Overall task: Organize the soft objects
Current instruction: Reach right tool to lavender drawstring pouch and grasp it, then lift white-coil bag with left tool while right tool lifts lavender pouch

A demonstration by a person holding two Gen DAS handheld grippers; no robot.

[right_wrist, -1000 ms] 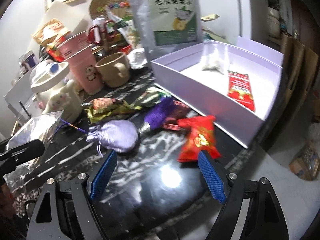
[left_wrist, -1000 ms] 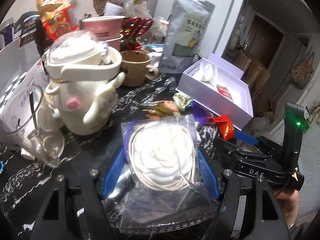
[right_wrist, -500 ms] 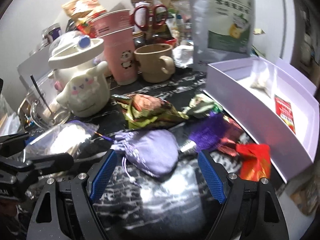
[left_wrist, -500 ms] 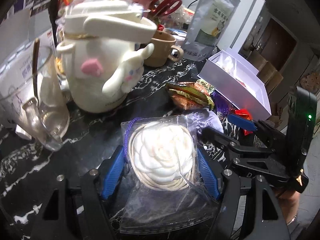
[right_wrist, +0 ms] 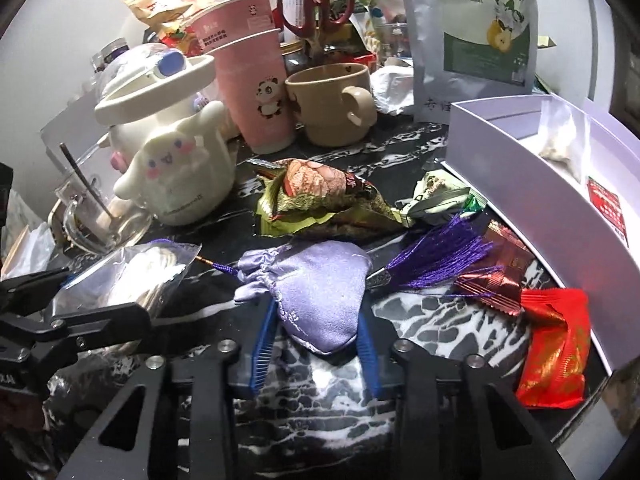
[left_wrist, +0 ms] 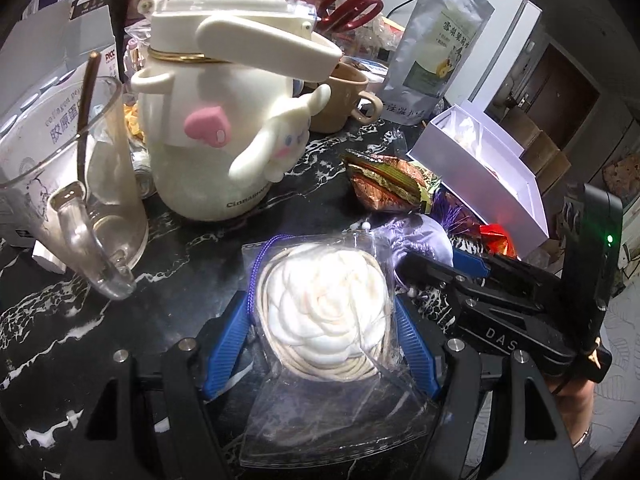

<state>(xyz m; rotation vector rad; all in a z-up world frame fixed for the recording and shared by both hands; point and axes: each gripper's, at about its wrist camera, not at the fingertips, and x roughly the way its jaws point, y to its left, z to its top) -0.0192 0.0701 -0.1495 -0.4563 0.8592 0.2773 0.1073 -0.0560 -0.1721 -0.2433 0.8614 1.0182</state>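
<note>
My left gripper (left_wrist: pixel 322 344) is shut on a clear plastic bag holding a white rose-shaped item (left_wrist: pixel 324 308) with a purple cord, held just above the black marble counter. The bag also shows in the right wrist view (right_wrist: pixel 132 276). My right gripper (right_wrist: pixel 316 340) is shut on a lavender satin drawstring pouch (right_wrist: pixel 316 284) with a purple tassel (right_wrist: pixel 436 256); the blue pads press its lower sides. The pouch also shows in the left wrist view (left_wrist: pixel 420 236), beside the right gripper (left_wrist: pixel 472 268).
An open lavender box (right_wrist: pixel 520 184) holding sachets stands at the right. A red packet (right_wrist: pixel 556 332), snack wrappers (right_wrist: pixel 320 200), a white character kettle (left_wrist: pixel 224 120), a glass mug (left_wrist: pixel 72 200), a tan mug (right_wrist: pixel 332 104), pink cups (right_wrist: pixel 252 92) and a tea pouch (right_wrist: pixel 476 28) crowd the counter.
My right gripper moved forward onto the lavender pouch and closed on it. My left gripper, still holding the bagged rose, moved closer to the kettle.
</note>
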